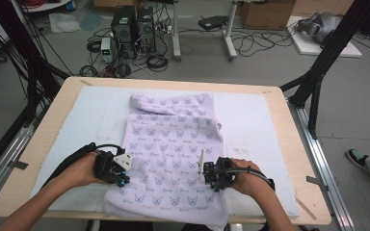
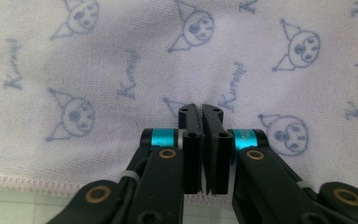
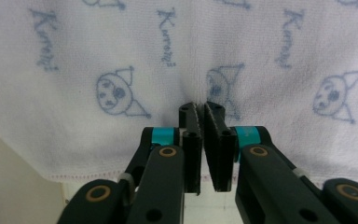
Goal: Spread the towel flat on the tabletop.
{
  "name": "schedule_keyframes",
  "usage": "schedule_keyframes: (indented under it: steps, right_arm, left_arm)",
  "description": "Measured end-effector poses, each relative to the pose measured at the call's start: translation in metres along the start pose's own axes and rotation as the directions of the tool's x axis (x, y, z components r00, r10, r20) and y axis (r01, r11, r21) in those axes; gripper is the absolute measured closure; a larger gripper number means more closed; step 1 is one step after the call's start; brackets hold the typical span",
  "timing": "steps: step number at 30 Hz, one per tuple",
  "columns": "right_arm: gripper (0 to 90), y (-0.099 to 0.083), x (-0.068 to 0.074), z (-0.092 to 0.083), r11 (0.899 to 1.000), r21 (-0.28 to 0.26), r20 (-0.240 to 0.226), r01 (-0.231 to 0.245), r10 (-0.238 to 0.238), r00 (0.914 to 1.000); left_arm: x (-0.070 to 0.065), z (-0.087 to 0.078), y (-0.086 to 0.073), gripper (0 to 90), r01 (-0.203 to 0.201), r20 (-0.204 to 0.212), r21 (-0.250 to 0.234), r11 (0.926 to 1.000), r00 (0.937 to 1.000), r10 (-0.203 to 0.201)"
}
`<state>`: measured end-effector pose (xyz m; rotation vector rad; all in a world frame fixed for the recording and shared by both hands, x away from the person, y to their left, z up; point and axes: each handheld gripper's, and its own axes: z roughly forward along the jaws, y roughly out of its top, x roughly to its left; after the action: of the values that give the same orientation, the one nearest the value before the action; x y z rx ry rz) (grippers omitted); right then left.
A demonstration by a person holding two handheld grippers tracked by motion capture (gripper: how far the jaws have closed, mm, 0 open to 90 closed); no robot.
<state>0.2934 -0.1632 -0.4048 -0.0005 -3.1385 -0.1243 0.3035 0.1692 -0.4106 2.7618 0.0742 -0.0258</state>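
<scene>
While a pale lilac towel [image 1: 173, 144] printed with blue cartoon faces lies flat on the bench [image 1: 53, 125], the left gripper [image 2: 200, 112] and right gripper [image 3: 200, 108] each pinch its cloth near the front hem, fingers [image 2: 189, 135] closed tight.

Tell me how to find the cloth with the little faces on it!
Look at the wooden table with the white mat on top. In the middle of that mat lies the towel, reaching down to the near edge, where the left tool and right tool pinch it. It is pale lilac with blue cartoon faces and curly writing.
</scene>
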Motion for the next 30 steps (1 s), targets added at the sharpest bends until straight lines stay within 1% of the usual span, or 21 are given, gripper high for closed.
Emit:
schedule_keyframes:
  steps: [3, 5, 7, 8, 10, 12, 14, 17, 18, 19, 20, 21, 22, 23, 24, 25, 26, 27, 28, 29, 30]
  right_arm:
    - [87.4, -0.006, -0.001, -0.005, 0.998, -0.056, -0.013, -0.025, 0.025, 0.9996]
    - [87.4, -0.012, -0.001, -0.013, 0.994, -0.101, -0.018, -0.039, 0.038, 0.9991]
    - [87.4, -0.018, 0.0, -0.024, 0.987, -0.157, -0.01, -0.037, 0.036, 0.9993]
    - [87.4, -0.021, 0.0, -0.03, 0.982, -0.182, -0.022, -0.05, 0.047, 0.9987]
    - [87.4, -0.027, 0.001, -0.043, 0.971, -0.233, -0.008, -0.048, 0.048, 0.9988]
    - [87.4, -0.032, 0.004, -0.055, 0.963, -0.266, -0.012, -0.05, 0.048, 0.9988]
    - [87.4, -0.037, 0.008, -0.068, 0.951, -0.307, -0.008, -0.04, 0.04, 0.9992]
    - [87.4, -0.045, 0.018, -0.086, 0.924, -0.38, -0.017, -0.028, 0.024, 0.9996]
    - [87.4, -0.046, 0.022, -0.092, 0.916, -0.4, -0.006, -0.016, 0.015, 0.9999]
    - [87.4, -0.048, 0.025, -0.098, 0.907, -0.421, -0.006, -0.004, 0.002, 1.0]
    - [87.4, -0.049, 0.031, -0.102, 0.902, -0.431, -0.016, 0.001, -0.009, 0.9998]
    - [87.4, -0.051, 0.035, -0.106, 0.894, -0.447, -0.023, 0.011, -0.024, 0.9995]
    - [87.3, -0.052, 0.039, -0.109, 0.889, -0.458, -0.035, 0.017, -0.037, 0.9987]
    - [87.2, -0.053, 0.042, -0.109, 0.886, -0.463, -0.054, 0.022, -0.053, 0.9972]
    - [87.2, -0.054, 0.046, -0.108, 0.884, -0.465, -0.059, 0.037, -0.073, 0.9956]
    - [87.2, -0.054, 0.047, -0.106, 0.881, -0.472, -0.062, 0.04, -0.079, 0.9949]
    - [87.1, -0.055, 0.048, -0.103, 0.88, -0.474, -0.091, 0.031, -0.084, 0.9923]
    - [87.2, -0.056, 0.048, -0.1, 0.88, -0.474, -0.104, 0.037, -0.098, 0.9897]
    - [87.4, -0.056, 0.048, -0.097, 0.874, -0.485, -0.132, 0.026, -0.102, 0.986]
    - [87.4, -0.056, 0.047, -0.096, 0.868, -0.497, -0.156, 0.029, -0.122, 0.9802]
    - [87.3, -0.057, 0.047, -0.096, 0.856, -0.516, -0.131, 0.036, -0.12, 0.984]
  left_arm:
    - [-0.001, -0.004, -0.003, 87.9, 0.007, 0.0, -0.02, 0.9998, 1.0, -0.007]
    - [-0.002, -0.011, -0.006, 87.9, 0.017, -0.007, -0.049, 0.9987, 0.9998, -0.017]
    - [-0.003, -0.023, -0.009, 88.0, 0.028, -0.017, -0.093, 0.9953, 0.9994, -0.03]
    - [-0.004, -0.031, -0.01, 88.0, 0.03, -0.022, -0.113, 0.9932, 0.9992, -0.033]
    - [-0.007, -0.046, -0.012, 88.0, 0.031, -0.031, -0.153, 0.9877, 0.9989, -0.036]
    - [-0.013, -0.061, -0.014, 88.0, 0.024, -0.054, -0.191, 0.9813, 0.998, -0.034]
    - [-0.02, -0.075, -0.017, 88.0, 0.019, -0.062, -0.229, 0.9733, 0.9975, -0.034]
    - [-0.032, -0.095, -0.017, 88.0, -0.005, -0.077, -0.27, 0.9629, 0.9969, -0.016]
    - [-0.037, -0.101, -0.017, 88.0, -0.011, -0.079, -0.279, 0.9602, 0.9968, -0.012]
    - [-0.042, -0.106, -0.016, 88.0, -0.015, -0.071, -0.294, 0.9556, 0.9975, -0.006]
    - [-0.047, -0.111, -0.015, 88.0, -0.027, -0.069, -0.305, 0.9519, 0.9976, 0.007]
    - [-0.052, -0.115, -0.015, 88.0, -0.034, -0.06, -0.312, 0.9496, 0.9981, 0.017]
    - [-0.057, -0.116, -0.015, 87.9, -0.04, -0.041, -0.311, 0.9496, 0.9987, 0.029]
    - [-0.062, -0.116, -0.016, 87.9, -0.049, -0.013, -0.312, 0.9487, 0.9988, 0.047]
    - [-0.064, -0.114, -0.017, 87.8, -0.048, 0.008, -0.319, 0.9465, 0.9985, 0.054]
    - [-0.066, -0.111, -0.018, 87.8, -0.047, 0.031, -0.31, 0.9494, 0.9978, 0.059]
    - [-0.067, -0.108, -0.019, 87.8, -0.064, 0.029, -0.3, 0.9519, 0.9967, 0.076]
    - [-0.068, -0.105, -0.02, 87.9, -0.054, 0.042, -0.296, 0.9536, 0.9967, 0.07]
    - [-0.068, -0.105, -0.021, 88.0, -0.079, 0.023, -0.297, 0.9516, 0.9957, 0.09]
    - [-0.067, -0.108, -0.021, 88.0, -0.077, -0.011, -0.32, 0.9444, 0.9969, 0.077]
    - [-0.064, -0.111, -0.022, 88.0, -0.045, 0.007, -0.338, 0.94, 0.9987, 0.05]
